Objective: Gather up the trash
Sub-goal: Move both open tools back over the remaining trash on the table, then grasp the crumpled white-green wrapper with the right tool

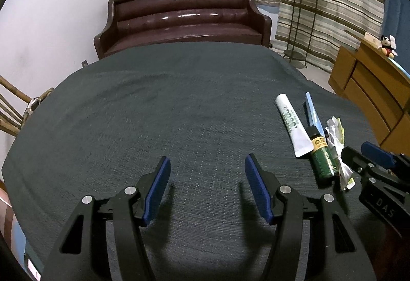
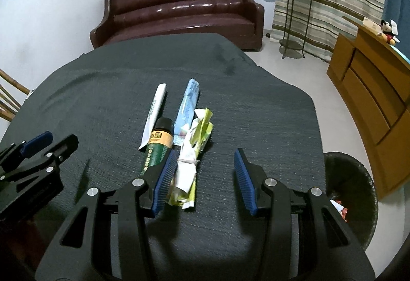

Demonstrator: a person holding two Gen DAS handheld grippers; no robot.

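Right gripper [image 2: 205, 178] fingers apart over paper wad [image 2: 191, 160] — nothing clamped | left gripper [image 1: 207, 188] fingers apart — empty

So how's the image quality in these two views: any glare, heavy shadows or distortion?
Left wrist: strong fisheye bending, dark vignette corners, glare streaks on the brown sofa, and the left gripper casts soft shadows on the grey cloth. Right wrist: the same warp and sofa glare, with the trash bundle sharp.
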